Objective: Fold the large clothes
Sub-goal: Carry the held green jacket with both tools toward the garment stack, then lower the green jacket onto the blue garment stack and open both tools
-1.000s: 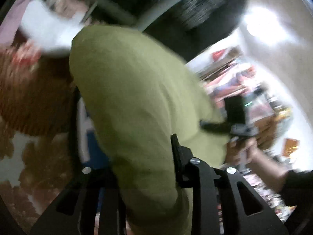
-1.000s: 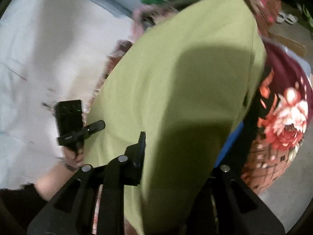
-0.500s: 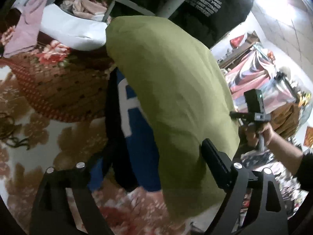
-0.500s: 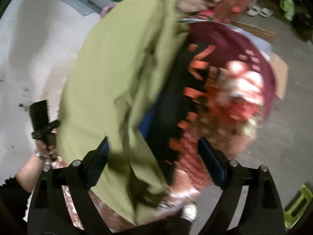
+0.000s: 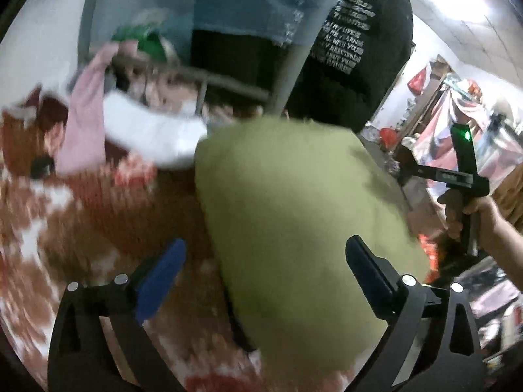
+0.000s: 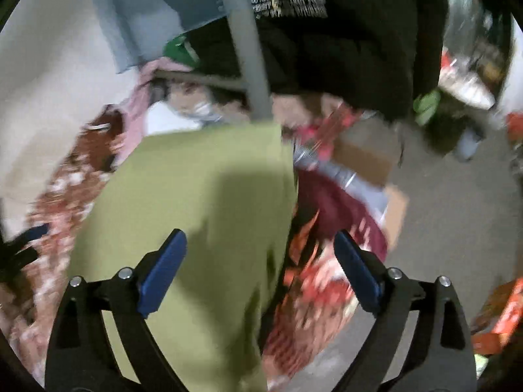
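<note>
On the red-and-white floral blanket [image 5: 75, 228] lies the olive-green garment [image 5: 294, 215], folded into a thick pad and used here as the landmark for everything else. In the left wrist view the left gripper [image 5: 264, 277] hovers over the near end of that garment with its jaws spread wide, one blue-faced finger to the garment's left above the blanket and the dark finger over the garment's right part; nothing is pinched between them. To the right of the garment, the person's hand grips the handle of the right gripper [image 5: 457, 176], whose small green light glows. Beyond the garment's far edge lie a white cloth [image 5: 153, 137] and a pink cloth [image 5: 85, 121], and behind them a grey rack pole [image 5: 291, 78] rises with a black printed shirt [image 5: 353, 65] hanging beside it. In the right wrist view the right gripper [image 6: 261, 268] also has its jaws spread and holds nothing; the olive-green garment [image 6: 196, 202] runs under its left finger, while its right finger stands over the blanket's maroon floral edge [image 6: 330, 215]. Both views are motion-blurred, so finer folds cannot be made out.
</note>
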Demonstrator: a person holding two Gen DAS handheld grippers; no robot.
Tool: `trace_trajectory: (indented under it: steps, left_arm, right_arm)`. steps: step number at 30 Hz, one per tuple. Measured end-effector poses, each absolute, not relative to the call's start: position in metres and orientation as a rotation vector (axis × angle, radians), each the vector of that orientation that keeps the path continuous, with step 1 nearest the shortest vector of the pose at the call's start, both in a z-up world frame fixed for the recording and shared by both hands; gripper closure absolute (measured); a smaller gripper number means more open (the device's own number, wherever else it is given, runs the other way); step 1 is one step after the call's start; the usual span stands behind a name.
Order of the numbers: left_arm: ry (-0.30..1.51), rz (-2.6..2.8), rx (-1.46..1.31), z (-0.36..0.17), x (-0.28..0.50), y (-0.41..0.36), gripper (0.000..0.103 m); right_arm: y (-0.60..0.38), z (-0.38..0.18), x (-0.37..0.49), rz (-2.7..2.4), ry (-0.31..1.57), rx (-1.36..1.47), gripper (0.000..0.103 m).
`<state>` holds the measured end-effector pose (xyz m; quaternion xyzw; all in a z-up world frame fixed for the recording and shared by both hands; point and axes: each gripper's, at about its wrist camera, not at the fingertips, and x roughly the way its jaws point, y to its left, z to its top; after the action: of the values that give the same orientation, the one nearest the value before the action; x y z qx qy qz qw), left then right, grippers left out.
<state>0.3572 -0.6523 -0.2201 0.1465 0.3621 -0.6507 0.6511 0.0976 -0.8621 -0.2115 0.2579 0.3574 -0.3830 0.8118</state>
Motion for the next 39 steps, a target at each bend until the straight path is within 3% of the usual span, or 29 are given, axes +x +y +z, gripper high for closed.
trace_trajectory:
  steps: [4,8,13,19,22,31,39]
  left_arm:
    - [0.760,-1.332,0.409,-0.226,0.343,-0.707,0.006]
    - [0.801,-1.194,0.527,-0.270,0.351,-0.728,0.004]
    - [0.838,-1.150,0.457,-0.282,0.381,-0.695,0.005]
    - [0.867,-1.274,0.253,-0.244,0.349,-0.593,0.006]
    - [0.900,-1.357,0.275,-0.250,0.317,-0.565,0.006]
    - [0.862,-1.315,0.476,-0.311,0.292,-0.580,0.004]
    - [0.794,-1.136,0.496,-0.287,0.281,-0.552,0.006]
  right_arm:
    - [-0.890,-0.231,0.146,-0.964,0.824,0.429,0.010]
    - [-0.914,-0.278,0.146,-1.048,0.934,0.399,0.008]
    - [-0.927,-0.297,0.119,-1.058,0.945,0.342,0.005]
    - [-0.889,-0.252,0.064,-1.040,0.827,0.403,0.005]
    - [-0.835,-0.234,0.042,-0.893,0.746,0.462,0.005]
    - [-0.800,-0.319,0.017,-0.822,0.837,0.574,0.005]
    - [-0.773,-0.297,-0.010,-0.935,0.834,0.446,0.005]
